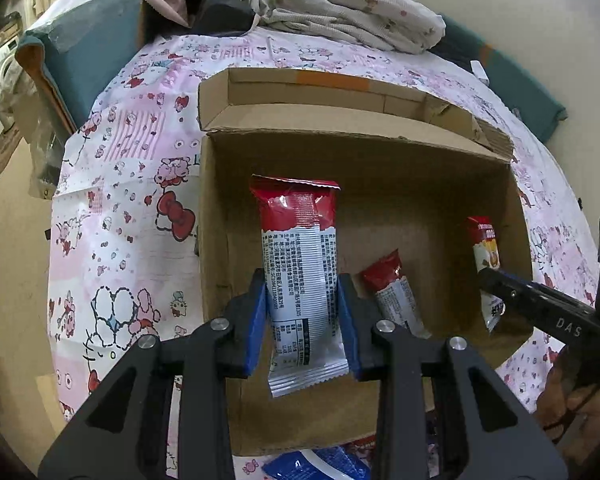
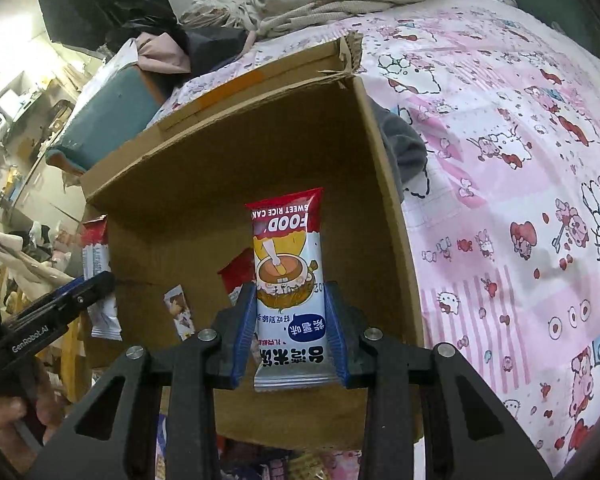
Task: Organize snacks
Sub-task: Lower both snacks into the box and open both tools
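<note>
- The red-and-white foil snack packet (image 1: 300, 280), back side up, is pinched by the left tongs (image 1: 302, 320) above the open brown cardboard box (image 1: 380, 152) on the bed.
- The right tongs (image 2: 290, 332) pinch a red-and-white rice cake packet (image 2: 288, 276) over the same box.
- Advice: lower each packet before release, beside the loose red-and-white packet (image 1: 392, 292), and lay it flat.

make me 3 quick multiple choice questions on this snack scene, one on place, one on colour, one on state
1. Where does the loose snack bar lie?
A. in the cardboard box
B. on the bedsheet
C. on the floor

2. What colour are the gripper pads?
A. green
B. blue
C. yellow

3. The right gripper is:
A. open, empty
B. not in view
C. shut on a rice cake packet

Answers: 1 A, it rests on the box floor; 2 B, blue pads flank each packet; 3 C, both pads press the packet's sides.
</note>
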`<state>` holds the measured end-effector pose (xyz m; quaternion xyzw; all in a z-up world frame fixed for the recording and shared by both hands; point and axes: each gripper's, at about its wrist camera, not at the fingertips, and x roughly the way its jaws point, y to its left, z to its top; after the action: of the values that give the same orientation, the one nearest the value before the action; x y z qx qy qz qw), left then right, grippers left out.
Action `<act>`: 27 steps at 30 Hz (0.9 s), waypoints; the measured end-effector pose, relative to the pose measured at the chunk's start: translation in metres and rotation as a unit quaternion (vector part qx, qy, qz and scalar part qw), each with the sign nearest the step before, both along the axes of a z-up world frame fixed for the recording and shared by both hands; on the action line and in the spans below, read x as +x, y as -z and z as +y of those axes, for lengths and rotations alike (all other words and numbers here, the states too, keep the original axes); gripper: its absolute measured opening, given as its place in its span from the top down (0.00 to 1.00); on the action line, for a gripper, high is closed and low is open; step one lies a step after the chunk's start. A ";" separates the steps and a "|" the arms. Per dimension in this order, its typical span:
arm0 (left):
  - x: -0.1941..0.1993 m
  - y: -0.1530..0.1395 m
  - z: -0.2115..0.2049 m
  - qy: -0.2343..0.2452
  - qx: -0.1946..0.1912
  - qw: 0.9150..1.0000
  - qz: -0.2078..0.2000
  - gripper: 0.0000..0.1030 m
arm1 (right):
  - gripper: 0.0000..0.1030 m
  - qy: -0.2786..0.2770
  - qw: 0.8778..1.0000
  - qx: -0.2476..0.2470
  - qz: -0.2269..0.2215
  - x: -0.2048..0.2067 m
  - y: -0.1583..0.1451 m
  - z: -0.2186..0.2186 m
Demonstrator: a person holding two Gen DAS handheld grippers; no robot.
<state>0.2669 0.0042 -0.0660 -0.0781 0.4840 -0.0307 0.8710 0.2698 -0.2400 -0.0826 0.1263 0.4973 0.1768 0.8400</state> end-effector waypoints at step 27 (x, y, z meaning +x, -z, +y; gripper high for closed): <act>-0.006 -0.012 -0.012 0.002 0.027 0.999 -0.023 0.16 | 0.32 -0.015 0.999 0.032 -0.032 -0.003 -0.024 0.008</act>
<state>0.2606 -0.0081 -0.0541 -0.0526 0.4643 -0.0213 0.8838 0.2668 -0.2319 -0.0591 0.1399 0.4663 0.2096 0.8480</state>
